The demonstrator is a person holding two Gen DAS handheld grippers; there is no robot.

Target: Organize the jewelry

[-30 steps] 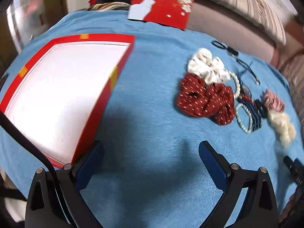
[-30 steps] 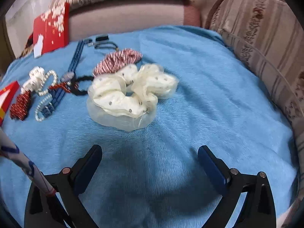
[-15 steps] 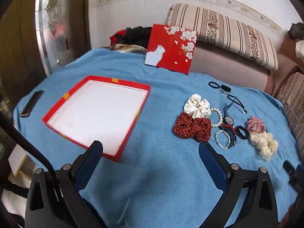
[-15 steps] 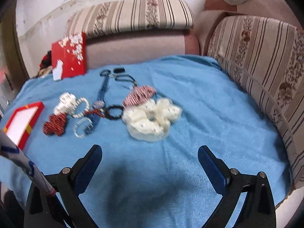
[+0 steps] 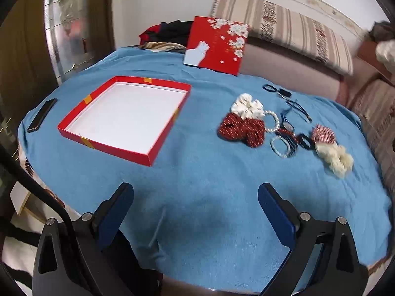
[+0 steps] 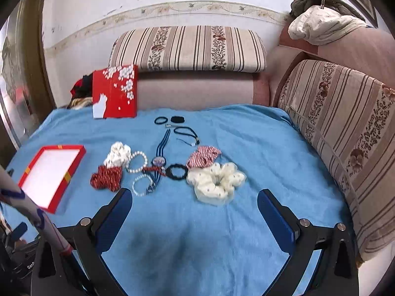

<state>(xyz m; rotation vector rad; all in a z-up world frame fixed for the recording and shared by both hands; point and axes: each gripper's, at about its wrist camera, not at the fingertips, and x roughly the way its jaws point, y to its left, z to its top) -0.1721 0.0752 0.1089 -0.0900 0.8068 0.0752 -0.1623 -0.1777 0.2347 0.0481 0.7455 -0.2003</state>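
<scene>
While both grippers, left [image 5: 195, 209] and right [image 6: 193, 209], hover spread wide, bare blue cloth [image 6: 259, 143] lies between them and the jewelry [image 6: 158, 165].

Cloth: blue [image 5: 197, 177], spread over the whole surface.
Phone: dark [image 5: 42, 115], flat at the cloth's 9 o'clock edge.
Cushions: striped [image 6: 190, 48] at 12 o'clock; another [image 6: 345, 128] at 3 o'clock.

Both views are evenly and brightly lit by diffuse light; no source is seen. Soft dark shadows are cast on the blue cloth [image 6: 246, 135] near the bottom of each view. Strong fisheye curvature and black vignetting are present at the corners. Slight blur is observed in the left wrist view.
</scene>
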